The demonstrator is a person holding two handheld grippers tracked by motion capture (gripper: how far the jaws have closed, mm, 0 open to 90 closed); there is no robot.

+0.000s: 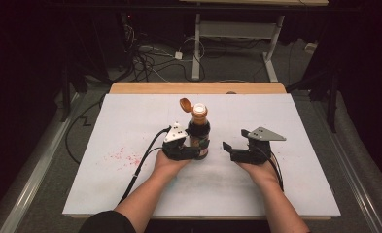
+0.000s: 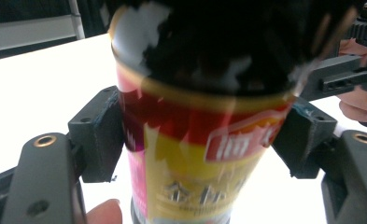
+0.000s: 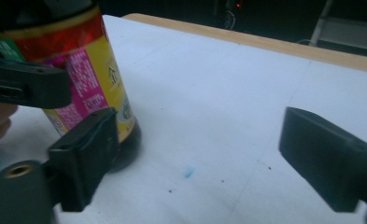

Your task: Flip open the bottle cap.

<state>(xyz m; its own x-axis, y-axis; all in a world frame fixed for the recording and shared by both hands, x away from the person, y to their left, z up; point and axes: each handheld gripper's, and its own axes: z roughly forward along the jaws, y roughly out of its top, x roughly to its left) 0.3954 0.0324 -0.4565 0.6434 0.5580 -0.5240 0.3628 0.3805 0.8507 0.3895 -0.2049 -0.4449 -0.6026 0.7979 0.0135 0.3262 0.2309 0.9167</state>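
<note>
A: Left gripper (image 1: 194,151), black with two jaws, pinching the dark glass sauce bottle with the red and yellow label (image 1: 198,132). Pads (image 2: 98,135) pressed on both sides of the label.

B: And the right gripper (image 1: 232,148)?

A: Spread wide, holding nothing. Just beside the bottle, not touching.

B: Where is the bottle?

A: Standing upright near the middle of the white table top (image 1: 130,121). Orange flip cap (image 1: 185,104) swung open, hanging off to the left of the neck.

B: Anything else?

A: Small red specks (image 1: 123,156) on the white top, left of the left hand (image 1: 166,162). Wooden edge (image 1: 198,88) along the far side.
</note>
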